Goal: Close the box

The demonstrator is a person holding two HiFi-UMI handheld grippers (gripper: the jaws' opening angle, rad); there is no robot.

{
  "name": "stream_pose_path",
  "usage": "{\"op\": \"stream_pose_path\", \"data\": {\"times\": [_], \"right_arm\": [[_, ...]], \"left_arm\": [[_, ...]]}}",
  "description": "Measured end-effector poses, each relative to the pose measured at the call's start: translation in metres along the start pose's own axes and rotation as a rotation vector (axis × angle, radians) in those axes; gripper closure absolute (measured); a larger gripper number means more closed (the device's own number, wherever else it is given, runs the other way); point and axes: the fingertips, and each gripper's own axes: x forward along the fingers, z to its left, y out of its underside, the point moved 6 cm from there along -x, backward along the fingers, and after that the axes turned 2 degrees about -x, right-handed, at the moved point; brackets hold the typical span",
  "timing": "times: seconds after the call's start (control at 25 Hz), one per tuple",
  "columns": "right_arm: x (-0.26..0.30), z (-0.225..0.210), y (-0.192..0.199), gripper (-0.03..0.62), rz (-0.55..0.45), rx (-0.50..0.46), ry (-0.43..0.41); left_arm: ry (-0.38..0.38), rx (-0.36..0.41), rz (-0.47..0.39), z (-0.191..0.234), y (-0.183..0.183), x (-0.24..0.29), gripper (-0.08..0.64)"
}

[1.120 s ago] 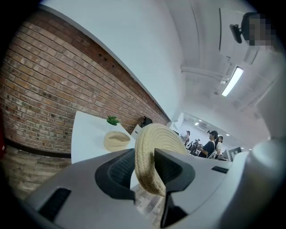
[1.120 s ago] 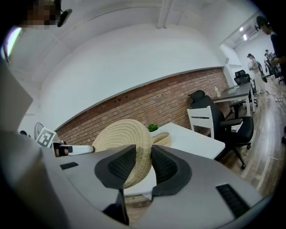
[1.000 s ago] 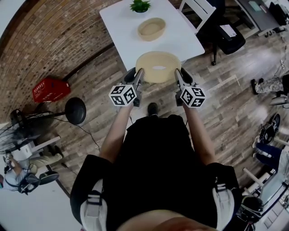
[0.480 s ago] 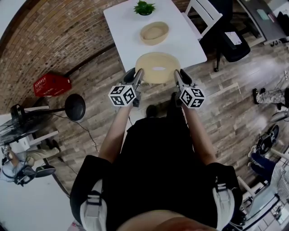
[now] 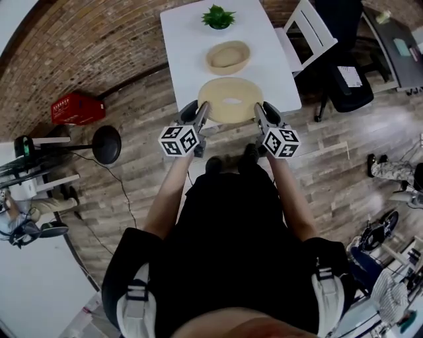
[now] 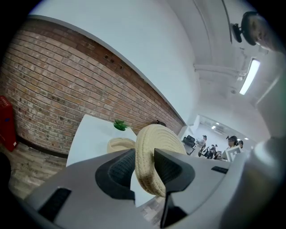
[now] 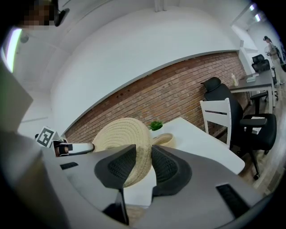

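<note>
The left tool point(image 6: 145, 169) has its two dark ribbed jaws pressed onto the left rim of the lid point(image 5: 225, 109). The right tool point(image 7: 143, 166) pinches the opposite rim in the same way. The lid therefore hangs between the two, carried in the air in front of the person's outstretched arms.

The lid is round and pale straw-coloured. It is built from coiled rope-like rows, with a thick turned-down edge where the jaws bite. In the head view a small light oval sits at its centre, possibly a handle or an opening, but it is too small to tell. Seen from above, the lid lies over the near edge of the white table point(image 5: 185, 39).

Farther along the table sits the box point(image 5: 228, 57), a shallow oval basket of the same woven straw. It is open-topped and apart from the lid. Beyond it stands a small green plant point(image 5: 219, 16).

A white chair point(image 5: 305, 32) is drawn up at the table's right side. A red crate point(image 5: 77, 107) rests on the wooden floor point(image 5: 139, 171) near the brick wall point(image 6: 53, 85).
</note>
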Motion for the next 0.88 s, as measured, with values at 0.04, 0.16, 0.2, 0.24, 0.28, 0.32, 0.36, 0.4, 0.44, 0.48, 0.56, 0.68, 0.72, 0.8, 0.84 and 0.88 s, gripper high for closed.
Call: {"op": "stream_pose_path", "data": {"times": [0.04,0.16,0.2,0.24,0.28,0.32,0.36,0.4,0.44,0.48,0.56,0.68,0.72,0.8,0.84,0.88], "right_arm": [[0.004,-0.006,-0.004,0.485,0.007,-0.003,-0.011],[0.014,-0.023,-0.015,0.485,0.026,-0.016,-0.045],[0.017,-0.029,-0.019,0.485,0.033,-0.023,-0.056],[0.020,-0.034,-0.022,0.485,0.039,-0.030,-0.069],[0.024,-0.039,-0.026,0.485,0.046,-0.036,-0.083],[0.028,-0.043,-0.029,0.485,0.053,-0.041,-0.099],[0.032,-0.046,-0.032,0.485,0.060,-0.045,-0.114],[0.036,-0.049,-0.034,0.485,0.066,-0.049,-0.129],[0.039,-0.052,-0.037,0.485,0.072,-0.052,-0.143],[0.043,-0.055,-0.039,0.485,0.079,-0.056,-0.156],[0.049,-0.060,-0.044,0.485,0.092,-0.063,-0.180],[0.056,-0.065,-0.051,0.485,0.109,-0.076,-0.215],[0.059,-0.067,-0.053,0.485,0.114,-0.080,-0.226],[0.063,-0.071,-0.055,0.485,0.127,-0.088,-0.245],[0.065,-0.073,-0.056,0.485,0.133,-0.092,-0.253],[0.066,-0.075,-0.057,0.485,0.139,-0.095,-0.258]], "left_arm": [[-0.011,-0.005,-0.005,-0.002,0.000,0.005,0.420],[-0.045,-0.021,-0.021,-0.009,0.000,0.018,0.420],[-0.057,-0.025,-0.028,-0.011,0.000,0.022,0.420],[-0.070,-0.029,-0.035,-0.014,0.000,0.026,0.420],[-0.085,-0.033,-0.044,-0.016,0.000,0.029,0.420],[-0.101,-0.039,-0.053,-0.017,0.000,0.032,0.420],[-0.117,-0.045,-0.063,-0.018,0.001,0.034,0.420],[-0.132,-0.051,-0.072,-0.019,0.001,0.036,0.420],[-0.147,-0.057,-0.081,-0.021,0.001,0.038,0.420],[-0.161,-0.063,-0.088,-0.022,0.002,0.040,0.419],[-0.189,-0.077,-0.103,-0.025,0.003,0.042,0.419],[-0.226,-0.095,-0.128,-0.030,0.004,0.045,0.420],[-0.238,-0.099,-0.137,-0.031,0.004,0.046,0.420],[-0.258,-0.109,-0.151,-0.033,0.006,0.048,0.420],[-0.265,-0.114,-0.156,-0.034,0.006,0.049,0.419],[-0.270,-0.118,-0.158,-0.035,0.007,0.050,0.419]]}}
